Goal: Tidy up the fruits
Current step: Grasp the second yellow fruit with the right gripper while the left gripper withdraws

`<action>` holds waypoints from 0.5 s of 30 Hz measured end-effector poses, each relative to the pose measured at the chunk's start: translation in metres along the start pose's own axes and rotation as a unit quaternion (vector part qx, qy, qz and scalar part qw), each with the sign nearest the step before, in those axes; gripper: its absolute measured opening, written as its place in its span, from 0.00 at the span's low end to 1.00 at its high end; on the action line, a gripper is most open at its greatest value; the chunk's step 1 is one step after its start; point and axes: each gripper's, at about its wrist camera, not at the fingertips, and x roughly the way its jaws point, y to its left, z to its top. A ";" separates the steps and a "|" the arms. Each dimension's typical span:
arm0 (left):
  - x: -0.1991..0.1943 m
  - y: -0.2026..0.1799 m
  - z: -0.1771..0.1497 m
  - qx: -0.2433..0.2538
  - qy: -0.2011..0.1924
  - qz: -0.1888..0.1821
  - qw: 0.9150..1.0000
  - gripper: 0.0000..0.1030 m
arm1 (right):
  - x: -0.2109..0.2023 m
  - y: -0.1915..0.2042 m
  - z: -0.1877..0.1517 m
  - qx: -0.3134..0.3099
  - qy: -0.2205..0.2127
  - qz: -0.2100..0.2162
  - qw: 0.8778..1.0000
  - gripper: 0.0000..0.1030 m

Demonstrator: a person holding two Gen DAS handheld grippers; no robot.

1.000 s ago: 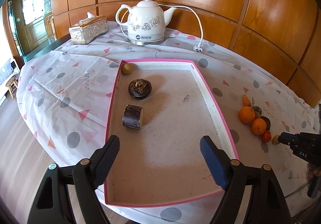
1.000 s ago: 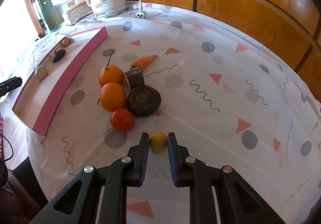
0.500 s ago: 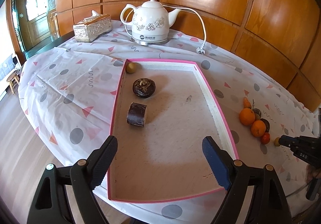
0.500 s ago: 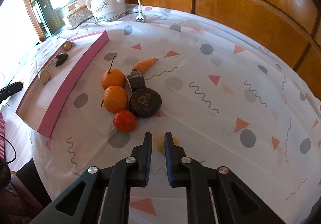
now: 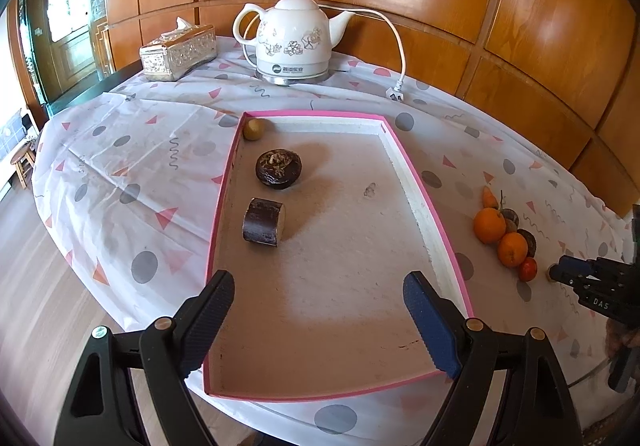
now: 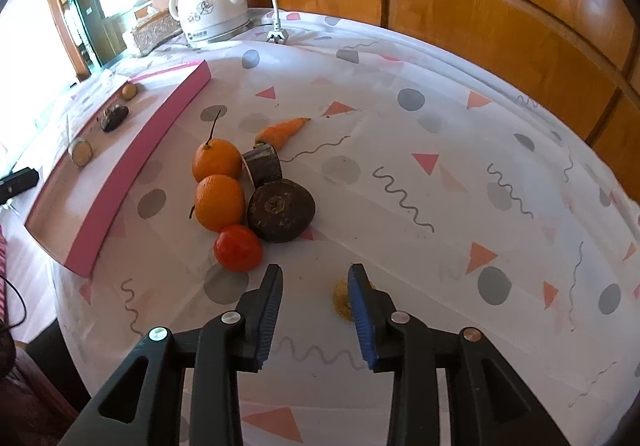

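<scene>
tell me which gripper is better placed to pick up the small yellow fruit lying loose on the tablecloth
Right. The right gripper sits just over the small yellow fruit, its jaws having just been opening, the fruit partly behind one finger. The left gripper hangs open over the pink tray, far from it.

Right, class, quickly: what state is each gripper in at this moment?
Left gripper: open, empty, over the pink tray.
Right gripper: jaws just opened, holding nothing; small yellow fruit beside its right finger.

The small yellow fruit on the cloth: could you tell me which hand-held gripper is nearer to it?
Right. The right hand-held gripper has just been opening, and the small yellow fruit lies at its right finger. The left hand-held gripper hangs open over the pink tray.
</scene>
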 end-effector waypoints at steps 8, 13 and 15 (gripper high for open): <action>0.002 0.000 0.000 -0.004 0.003 -0.001 1.000 0.85 | 0.008 -0.014 -0.001 0.005 0.005 -0.058 0.998 0.44; 0.001 0.002 0.000 -0.007 0.001 -0.002 1.000 0.85 | 0.016 -0.019 -0.003 0.006 0.020 -0.066 0.998 0.42; -0.002 0.003 0.000 -0.010 -0.003 -0.003 1.000 0.85 | 0.022 -0.018 -0.007 -0.003 0.034 -0.080 0.996 0.27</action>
